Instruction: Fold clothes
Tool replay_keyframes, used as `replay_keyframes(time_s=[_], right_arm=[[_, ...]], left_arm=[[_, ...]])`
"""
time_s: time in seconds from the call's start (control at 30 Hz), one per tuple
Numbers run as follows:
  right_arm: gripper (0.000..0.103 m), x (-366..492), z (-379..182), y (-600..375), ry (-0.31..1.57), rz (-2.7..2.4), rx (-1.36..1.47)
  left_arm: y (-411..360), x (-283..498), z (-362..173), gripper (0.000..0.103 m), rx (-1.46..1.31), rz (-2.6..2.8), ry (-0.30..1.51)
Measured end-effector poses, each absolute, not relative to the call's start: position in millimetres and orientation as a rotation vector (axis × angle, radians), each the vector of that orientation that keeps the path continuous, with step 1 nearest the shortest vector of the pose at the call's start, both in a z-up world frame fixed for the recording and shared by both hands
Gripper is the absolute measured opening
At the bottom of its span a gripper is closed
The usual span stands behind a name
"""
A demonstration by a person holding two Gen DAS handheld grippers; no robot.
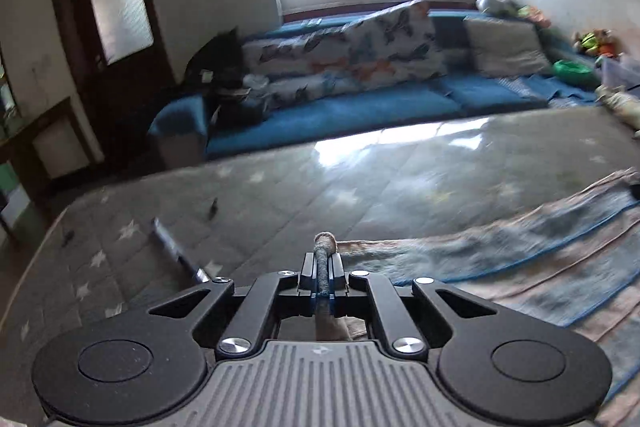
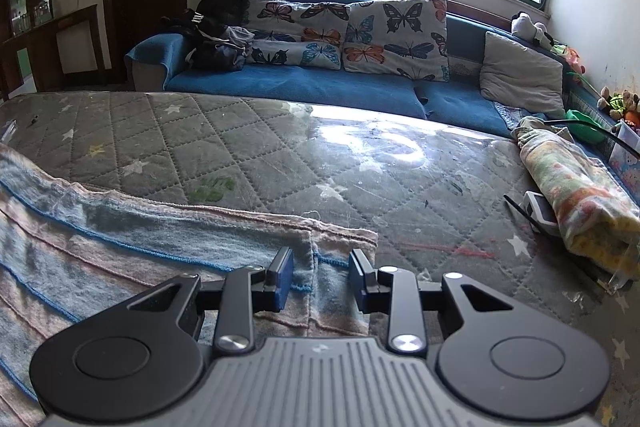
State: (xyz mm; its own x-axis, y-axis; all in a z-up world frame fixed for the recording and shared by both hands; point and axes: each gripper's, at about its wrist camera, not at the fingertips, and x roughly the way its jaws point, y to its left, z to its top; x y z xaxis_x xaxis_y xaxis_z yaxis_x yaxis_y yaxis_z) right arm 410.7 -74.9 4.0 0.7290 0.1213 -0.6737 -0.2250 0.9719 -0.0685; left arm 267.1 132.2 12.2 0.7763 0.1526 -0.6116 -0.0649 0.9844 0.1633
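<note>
A pink and blue striped cloth [image 2: 120,247] lies spread on the grey quilted table [image 2: 280,155]. It also shows in the left wrist view [image 1: 520,259], stretching to the right. My left gripper [image 1: 325,263] is shut on the cloth's left corner, and a bunched edge pokes out between the pads. My right gripper [image 2: 320,275] is open, its blue pads standing either side of the cloth's right corner, low over it.
A rolled floral cloth [image 2: 576,195] and a small white device [image 2: 540,211] lie at the table's right. A blue sofa [image 2: 320,83] with butterfly cushions [image 2: 348,31] stands behind the table. A door and cabinet are at the far left.
</note>
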Motion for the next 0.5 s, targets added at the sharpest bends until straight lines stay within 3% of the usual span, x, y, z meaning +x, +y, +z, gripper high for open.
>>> replay_keyframes(time_s=[0.1,0.5], right_arm=[[0.030,416,3,-75,0.727,0.189,-0.143],[0.030,389,23,-66,0.725,0.271,-0.157]], left_arm=[[139,271,0,0.006,0.115,0.161,0.709],[112,241,35,0.029,-0.037,0.063,0.680]])
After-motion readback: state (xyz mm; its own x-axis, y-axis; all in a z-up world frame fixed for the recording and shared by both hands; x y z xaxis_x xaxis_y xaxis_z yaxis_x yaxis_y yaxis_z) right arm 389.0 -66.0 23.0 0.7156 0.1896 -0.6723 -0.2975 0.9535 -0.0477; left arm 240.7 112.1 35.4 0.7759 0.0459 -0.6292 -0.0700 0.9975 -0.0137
